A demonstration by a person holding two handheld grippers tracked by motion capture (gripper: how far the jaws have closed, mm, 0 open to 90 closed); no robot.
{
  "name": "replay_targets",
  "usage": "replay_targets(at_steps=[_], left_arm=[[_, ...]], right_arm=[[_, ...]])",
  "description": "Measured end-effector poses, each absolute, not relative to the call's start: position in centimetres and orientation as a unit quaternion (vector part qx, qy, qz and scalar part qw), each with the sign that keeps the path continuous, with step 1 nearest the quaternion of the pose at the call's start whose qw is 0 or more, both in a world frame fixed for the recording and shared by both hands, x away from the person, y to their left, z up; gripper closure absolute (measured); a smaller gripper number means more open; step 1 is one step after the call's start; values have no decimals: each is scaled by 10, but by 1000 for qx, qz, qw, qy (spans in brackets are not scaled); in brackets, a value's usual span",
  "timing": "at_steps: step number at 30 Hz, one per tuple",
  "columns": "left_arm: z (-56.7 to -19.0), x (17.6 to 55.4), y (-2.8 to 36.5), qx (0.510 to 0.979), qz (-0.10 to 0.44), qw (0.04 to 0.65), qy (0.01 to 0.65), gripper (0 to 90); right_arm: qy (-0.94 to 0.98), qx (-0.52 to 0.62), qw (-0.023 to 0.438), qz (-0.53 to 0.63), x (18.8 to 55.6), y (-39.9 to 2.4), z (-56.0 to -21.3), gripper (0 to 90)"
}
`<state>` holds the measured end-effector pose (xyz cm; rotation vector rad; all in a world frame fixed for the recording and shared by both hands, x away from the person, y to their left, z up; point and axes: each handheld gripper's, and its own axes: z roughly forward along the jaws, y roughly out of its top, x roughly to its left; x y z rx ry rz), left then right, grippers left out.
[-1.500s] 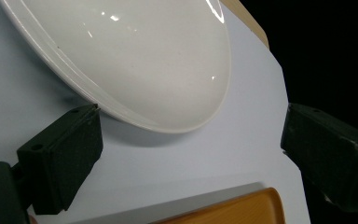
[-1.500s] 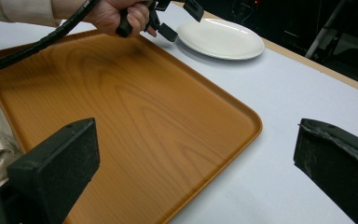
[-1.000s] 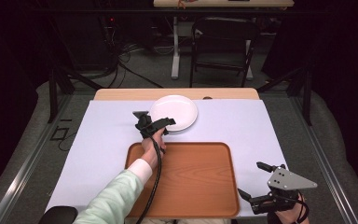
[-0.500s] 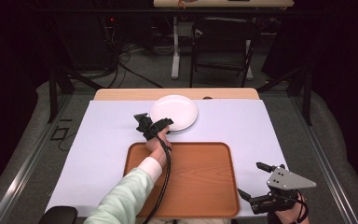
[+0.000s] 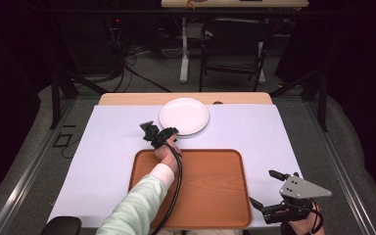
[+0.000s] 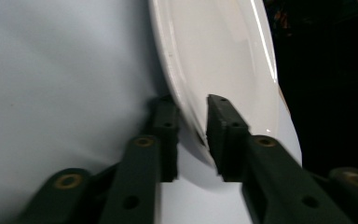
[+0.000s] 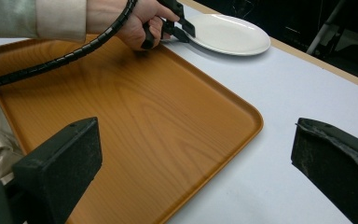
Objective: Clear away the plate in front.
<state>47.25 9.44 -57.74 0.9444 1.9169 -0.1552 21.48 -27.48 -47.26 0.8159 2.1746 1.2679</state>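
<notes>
Plate: my white plate [image 5: 184, 115] sits on the pale cloth [image 5: 103, 147] at the far middle of the table, just past the far edge of the wooden tray [image 5: 210, 196] and not on it.

Left tongs: my left gripper [image 5: 162, 135] is at the plate's near-left rim. The jaws have just been closing, and in the left gripper view they stand narrow with the plate's [image 6: 214, 51] rim between them, one jaw under the lip and one on top. The upper pad [image 6: 221, 126] looks to be on the rim; whether the lower one presses yet I cannot tell for sure, but I read it as a grip.

Right tongs: my right gripper [image 5: 274, 188] hangs wide and holds nothing, off the tray's near-right corner, well apart from the plate.

Which way the plate lies: it runs away from my left jaws, up and to the right in the high view. It is round, so it has no long axis; I have it by the edge alone.

Nearer hand: the left, plainly.

What the next move turns on: the tray [image 7: 135, 121] lies right behind my left hand [image 7: 135, 23], so I judge a short pull back towards me would bring the plate [image 7: 230, 32] over its lip. With an edge grip the far side may sag or slip.
</notes>
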Motion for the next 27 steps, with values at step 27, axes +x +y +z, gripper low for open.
replay_targets(at_steps=[27], left_arm=[[-549, 487, 110, 473, -89, 547, 685, 863]], right_arm=[[798, 314, 234, 459, 219, -275, -473, 22]])
